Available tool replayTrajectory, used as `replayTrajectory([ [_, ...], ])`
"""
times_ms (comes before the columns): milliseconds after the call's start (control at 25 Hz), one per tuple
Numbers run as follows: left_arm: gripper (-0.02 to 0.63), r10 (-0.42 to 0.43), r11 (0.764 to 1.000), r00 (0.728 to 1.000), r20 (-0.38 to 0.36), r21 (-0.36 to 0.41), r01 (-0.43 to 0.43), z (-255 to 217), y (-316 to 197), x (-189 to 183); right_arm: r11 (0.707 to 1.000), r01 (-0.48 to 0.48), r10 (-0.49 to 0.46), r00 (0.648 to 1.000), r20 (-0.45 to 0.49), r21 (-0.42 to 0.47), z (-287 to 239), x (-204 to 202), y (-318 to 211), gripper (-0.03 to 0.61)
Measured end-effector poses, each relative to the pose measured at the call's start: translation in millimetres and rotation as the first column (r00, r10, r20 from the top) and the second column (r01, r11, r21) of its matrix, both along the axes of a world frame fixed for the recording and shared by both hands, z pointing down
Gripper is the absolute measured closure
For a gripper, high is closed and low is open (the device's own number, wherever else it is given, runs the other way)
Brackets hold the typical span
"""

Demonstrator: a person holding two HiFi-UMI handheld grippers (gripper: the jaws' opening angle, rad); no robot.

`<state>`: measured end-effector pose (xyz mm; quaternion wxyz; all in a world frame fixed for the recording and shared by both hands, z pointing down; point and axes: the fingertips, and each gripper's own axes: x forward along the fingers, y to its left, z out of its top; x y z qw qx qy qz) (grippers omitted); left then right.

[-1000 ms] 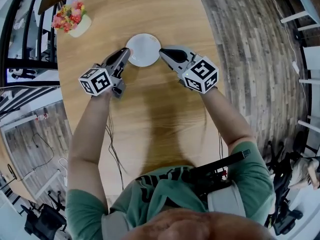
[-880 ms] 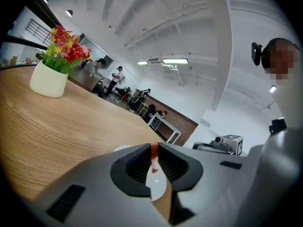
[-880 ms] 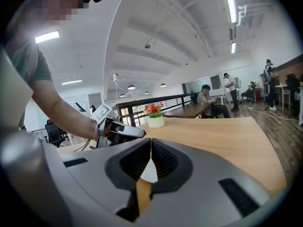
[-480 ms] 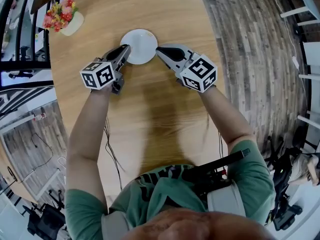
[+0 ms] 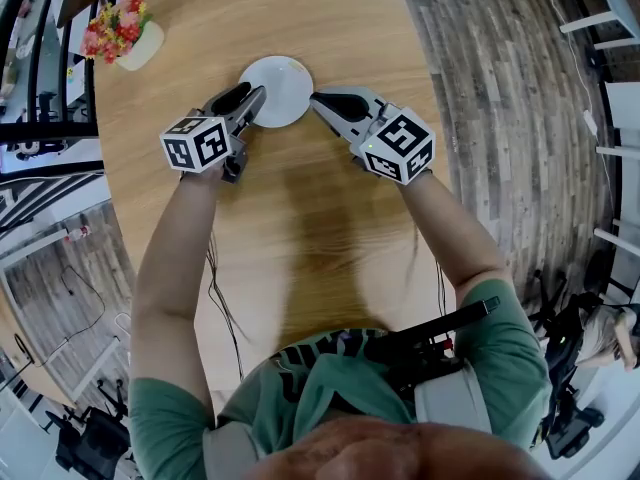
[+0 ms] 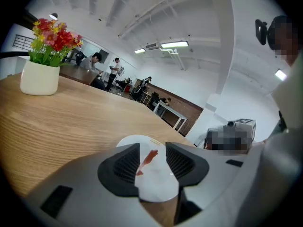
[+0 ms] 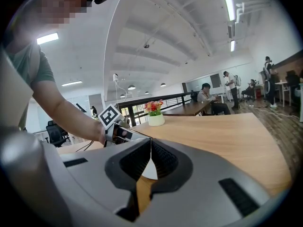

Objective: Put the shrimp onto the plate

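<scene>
My left gripper [image 6: 152,148] jaws just been opening, now gaping wide; shrimp [image 6: 148,159] lying loose between them on plate [image 5: 285,76]. My right gripper [image 7: 150,143] sitting pinched shut, empty, at plate rim. Placing looking done; only backing off remaining.

You will find the shrimp [image 6: 147,161], a small thin red-orange strip, slanted across the near part of the plate [image 5: 285,83]. The plate is round, white and lies flat.

The left hand-held gripper [image 6: 152,161] hides the plate's [image 6: 158,183] 3 and 9 o'clock edges; the right hand-held gripper [image 7: 151,150], nearly all.
</scene>
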<state>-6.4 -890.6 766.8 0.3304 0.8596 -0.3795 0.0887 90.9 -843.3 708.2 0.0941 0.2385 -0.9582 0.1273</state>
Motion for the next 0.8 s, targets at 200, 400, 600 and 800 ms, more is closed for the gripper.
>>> replayTrajectory([
  [200, 0.413, 0.002, 1.000, 1.000, 0.005, 0.023, -0.002, -3.3, -0.8, -0.9, 1.000, 0.006, -0.006, 1.000, 0.001, -0.001, -1.8, -3.3, 1.3, 0.571],
  [400, 0.413, 0.009, 0.999, 1.000, 0.001, 0.033, -0.009, -8.4, 1.5, 1.3, 1.000, 0.002, -0.002, 1.000, -0.002, 0.001, -4.1, -2.2, 3.6, 0.571],
  [600, 0.413, 0.009, 0.999, 1.000, -0.009, 0.039, -0.009, -16.9, 3.6, 2.2, 1.000, -0.003, 0.004, 1.000, -0.004, 0.004, -10.4, -0.5, 4.8, 0.571],
  [800, 0.413, -0.013, 0.998, 0.997, -0.072, 0.054, 0.017, -33.6, 13.7, 5.4, 1.000, -0.010, 0.010, 1.000, -0.009, 0.009, -20.1, 0.8, 12.7, 0.571],
])
